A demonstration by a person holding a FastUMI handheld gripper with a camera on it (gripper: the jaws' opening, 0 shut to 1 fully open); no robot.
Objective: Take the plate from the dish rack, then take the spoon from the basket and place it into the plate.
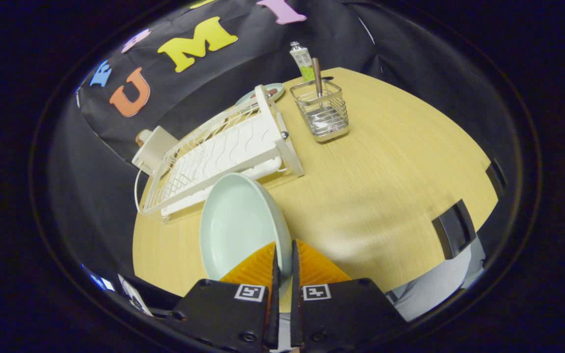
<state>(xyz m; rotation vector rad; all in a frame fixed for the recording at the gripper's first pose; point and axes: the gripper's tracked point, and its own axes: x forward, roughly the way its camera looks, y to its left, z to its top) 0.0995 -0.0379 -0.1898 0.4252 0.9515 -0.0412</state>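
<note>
My gripper (283, 251) is shut on the rim of a pale green plate (236, 225), which is held tilted above the wooden table, just in front of the white dish rack (223, 152). The plate's rim passes between the two fingers. Beyond the rack's right end stands a wire basket (322, 112) with a spoon (317, 78) upright in it, handle up. Both sit well beyond the fingers.
A round wooden table (390, 166) spreads to the right of the plate. A small green-and-white carton (302, 60) stands behind the basket. Another plate (263, 94) lies behind the rack. A white box (154, 147) sits at the rack's left end. Dark clamps (454, 228) grip the table edge.
</note>
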